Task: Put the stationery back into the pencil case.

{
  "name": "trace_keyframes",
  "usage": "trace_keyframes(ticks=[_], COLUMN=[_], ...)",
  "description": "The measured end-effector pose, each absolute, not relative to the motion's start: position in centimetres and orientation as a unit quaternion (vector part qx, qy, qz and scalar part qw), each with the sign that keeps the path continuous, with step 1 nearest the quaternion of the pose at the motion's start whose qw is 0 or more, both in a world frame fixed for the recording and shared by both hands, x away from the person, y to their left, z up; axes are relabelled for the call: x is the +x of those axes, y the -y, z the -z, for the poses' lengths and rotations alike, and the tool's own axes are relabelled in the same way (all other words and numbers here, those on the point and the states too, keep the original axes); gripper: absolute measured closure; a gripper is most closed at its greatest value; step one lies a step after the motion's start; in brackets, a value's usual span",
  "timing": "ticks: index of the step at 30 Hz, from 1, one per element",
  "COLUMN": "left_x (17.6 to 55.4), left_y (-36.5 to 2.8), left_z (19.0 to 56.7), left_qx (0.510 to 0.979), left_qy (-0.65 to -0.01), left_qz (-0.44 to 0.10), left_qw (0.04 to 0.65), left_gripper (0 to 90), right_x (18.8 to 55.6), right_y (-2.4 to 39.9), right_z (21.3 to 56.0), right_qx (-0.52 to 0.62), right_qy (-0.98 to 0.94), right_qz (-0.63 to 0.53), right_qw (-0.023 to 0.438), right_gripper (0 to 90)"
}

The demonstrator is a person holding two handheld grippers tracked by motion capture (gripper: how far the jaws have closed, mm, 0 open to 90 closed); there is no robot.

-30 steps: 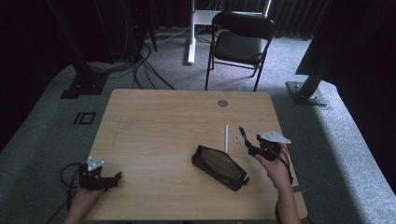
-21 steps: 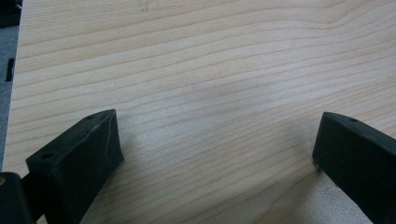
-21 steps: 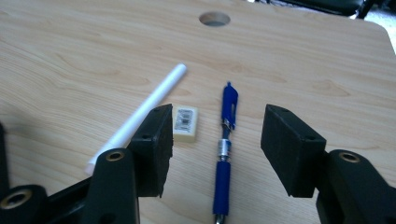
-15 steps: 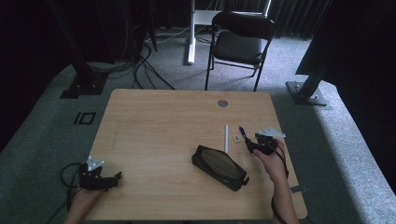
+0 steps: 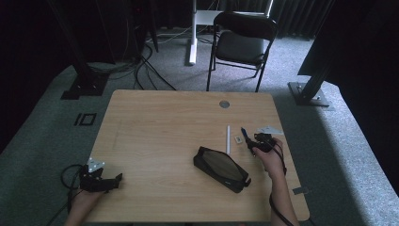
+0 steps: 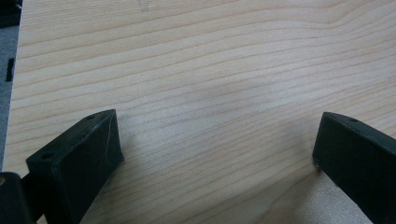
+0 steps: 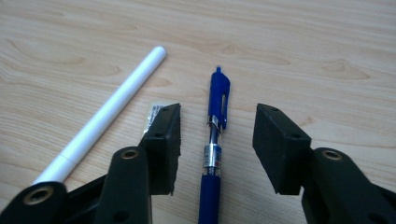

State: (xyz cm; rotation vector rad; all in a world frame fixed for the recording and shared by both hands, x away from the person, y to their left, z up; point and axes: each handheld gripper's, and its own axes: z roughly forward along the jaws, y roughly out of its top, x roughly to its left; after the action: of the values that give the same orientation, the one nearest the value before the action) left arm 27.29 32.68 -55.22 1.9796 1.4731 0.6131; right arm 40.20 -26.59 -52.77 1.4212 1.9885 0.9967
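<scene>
Light wood table (image 5: 160,136), grey carpet, dark room.
Your right gripper (image 7: 217,135) straddles the blue pen (image 7: 214,154), jaws apart; left gripper (image 6: 215,154) apart too; pen's lower end cropped.

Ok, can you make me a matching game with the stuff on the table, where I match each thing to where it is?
Things:
1. blue pen
2. white pen
3. black pencil case
4. left claw

Places:
A. near the front left corner of the table, over bare wood
B. between the open jaws of the right claw
C. lying just outside the right claw, beside a small wrapper
D. lying slantwise in the middle front of the table

Pairs: 1-B, 2-C, 3-D, 4-A
</scene>
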Motion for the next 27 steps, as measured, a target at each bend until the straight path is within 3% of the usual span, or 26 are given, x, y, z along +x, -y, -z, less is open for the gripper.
trace_keyframes(ticks=[27], left_x=[27.3], left_y=[-32.7], left_z=[55.2], left_qx=[0.744], left_qy=[-0.554], left_qz=[-0.23], left_qw=[0.295], left_gripper=[1.4], right_x=[41.6], right_y=[26.0], right_z=[54.9], right_qx=[0.541], right_qy=[-0.736], right_qz=[-0.329], right_qw=[0.24], right_gripper=[67.7])
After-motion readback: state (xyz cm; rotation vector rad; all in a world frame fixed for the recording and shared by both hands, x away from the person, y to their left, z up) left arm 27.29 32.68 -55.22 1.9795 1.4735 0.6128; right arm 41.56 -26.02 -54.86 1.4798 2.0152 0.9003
